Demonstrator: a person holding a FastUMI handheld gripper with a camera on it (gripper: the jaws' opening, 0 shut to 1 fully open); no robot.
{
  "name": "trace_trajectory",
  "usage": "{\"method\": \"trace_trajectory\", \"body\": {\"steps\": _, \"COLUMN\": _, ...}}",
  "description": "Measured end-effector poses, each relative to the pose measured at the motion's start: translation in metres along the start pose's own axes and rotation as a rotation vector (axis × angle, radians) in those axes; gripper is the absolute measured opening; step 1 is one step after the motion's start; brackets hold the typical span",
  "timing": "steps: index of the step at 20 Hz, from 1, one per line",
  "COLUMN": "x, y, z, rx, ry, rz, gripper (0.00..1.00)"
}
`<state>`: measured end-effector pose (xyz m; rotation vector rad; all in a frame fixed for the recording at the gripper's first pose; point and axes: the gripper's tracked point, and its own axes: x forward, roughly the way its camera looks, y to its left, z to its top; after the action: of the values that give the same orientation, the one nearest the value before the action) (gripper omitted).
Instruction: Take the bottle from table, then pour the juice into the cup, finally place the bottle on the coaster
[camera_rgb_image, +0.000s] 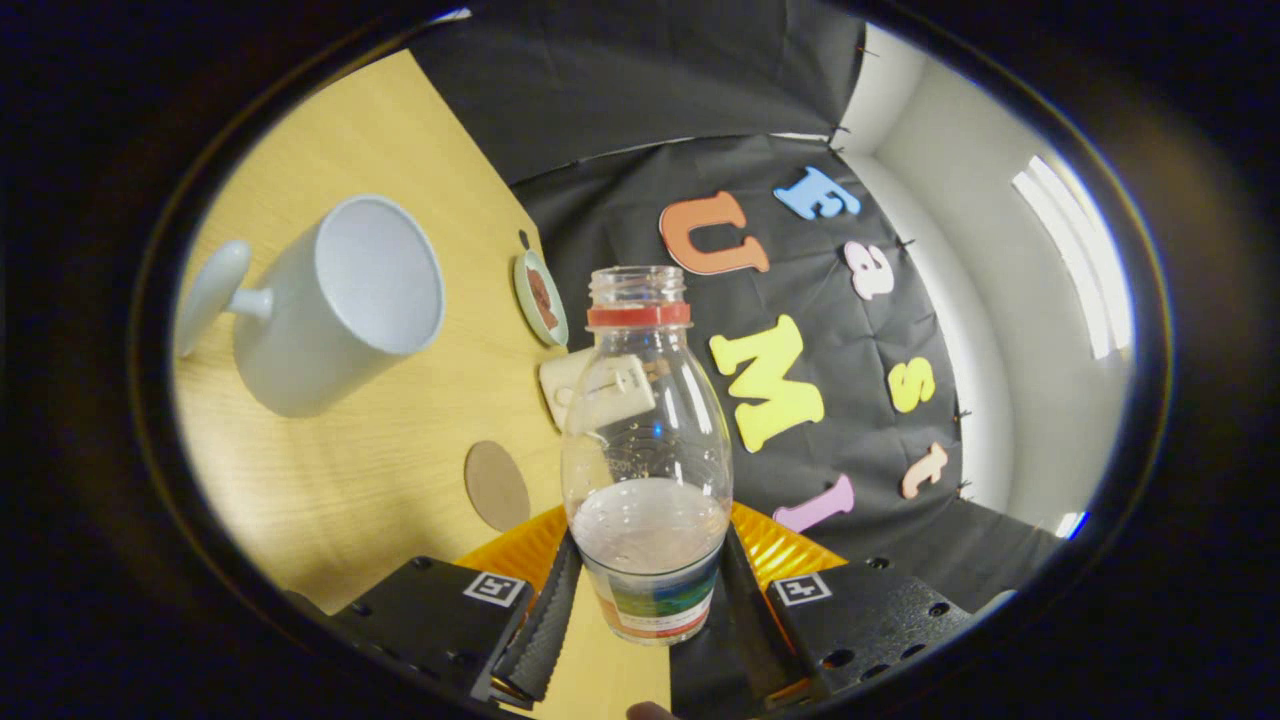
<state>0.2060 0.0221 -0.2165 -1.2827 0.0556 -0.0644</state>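
1. Pale wooden table (330, 500) fills the left half of your frame, tilted steeply, with the black cloth wall and a white room corner taking the right half.
2. At the upper left you have the cup (335, 300), a white mug on the table with its open mouth turned toward the camera and its handle sticking out on the left; nothing shows inside it.
3. Lower down, just left of centre, a flat round brown coaster (497, 485) lies on the table, bare, just beside the bottle's lower left side in the frame.
4. Above that, near the table's far edge, sits a small round dish (540, 297) with something reddish-brown on it, and below it a small cream block (562, 385), partly seen through the bottle's clear plastic.
5. At centre, your gripper (648, 600) is clamped on the bottle (646, 450): both fingers press the labelled lower body from left and right.
6. That bottle is clear, uncapped, with a red ring below its open neck. It points straight ahead along the fingers, and pale liquid sits in its lower part.
7. It is lifted off the table, well apart from the cup's mouth.
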Motion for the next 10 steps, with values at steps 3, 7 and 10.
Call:
{"method": "trace_trajectory", "body": {"steps": 3, "x": -0.0014, "y": 0.0016, "z": 0.0038, "rx": -0.083, "ry": -0.008, "rz": -0.004, "gripper": 0.75}}
{"method": "trace_trajectory", "body": {"steps": 7, "x": -0.0042, "y": 0.0022, "z": 0.0066, "rx": -0.174, "ry": -0.025, "rz": -0.010, "gripper": 0.75}}
{"method": "trace_trajectory", "body": {"steps": 10, "x": -0.0080, "y": -0.0035, "z": 0.0072, "rx": -0.241, "ry": -0.037, "rz": -0.012, "gripper": 0.75}}
